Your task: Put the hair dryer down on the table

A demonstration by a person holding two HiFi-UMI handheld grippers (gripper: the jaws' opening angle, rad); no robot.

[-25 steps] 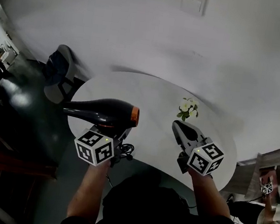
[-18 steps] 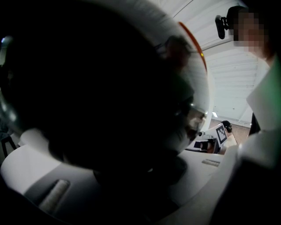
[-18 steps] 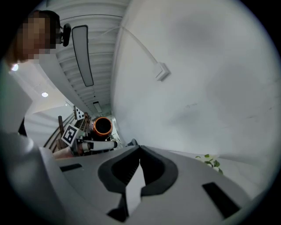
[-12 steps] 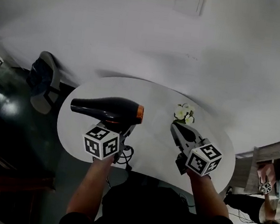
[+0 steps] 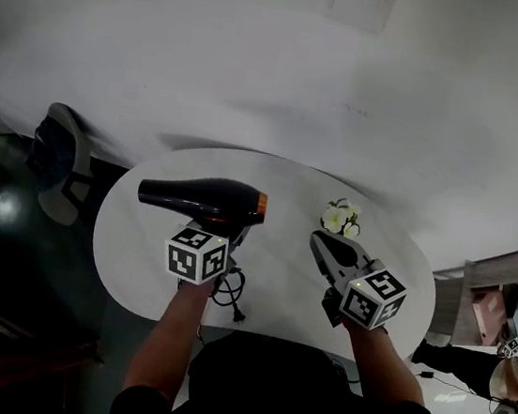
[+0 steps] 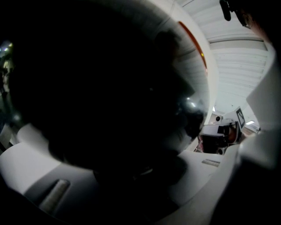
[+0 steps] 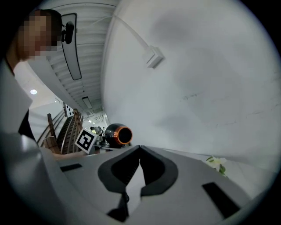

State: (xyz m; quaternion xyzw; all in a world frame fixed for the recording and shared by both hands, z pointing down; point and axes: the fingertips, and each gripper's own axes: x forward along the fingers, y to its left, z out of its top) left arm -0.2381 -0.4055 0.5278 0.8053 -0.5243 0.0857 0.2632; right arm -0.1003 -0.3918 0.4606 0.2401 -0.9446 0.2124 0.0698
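Observation:
A black hair dryer (image 5: 205, 198) with an orange ring at its right end lies level over the left half of the round white table (image 5: 278, 280), its nozzle pointing left. My left gripper (image 5: 220, 236) is shut on its handle from below. Seen from the left gripper, the dryer's dark body (image 6: 109, 88) fills nearly all of the picture. The cord (image 5: 229, 292) coils by the table's near edge. My right gripper (image 5: 319, 241) is shut and empty over the table's right side; its closed jaws (image 7: 139, 147) point toward the wall, with the dryer (image 7: 118, 134) off to their left.
A small sprig of white flowers (image 5: 341, 217) lies just beyond the right gripper and shows again (image 7: 217, 163) at its right. A dark chair (image 5: 57, 161) stands left of the table. A white wall box (image 5: 362, 2) is mounted high behind it.
The head view has swung, so the chair slides left in the picture. The dryer stays level in the left gripper over the table, and the right gripper holds its place.

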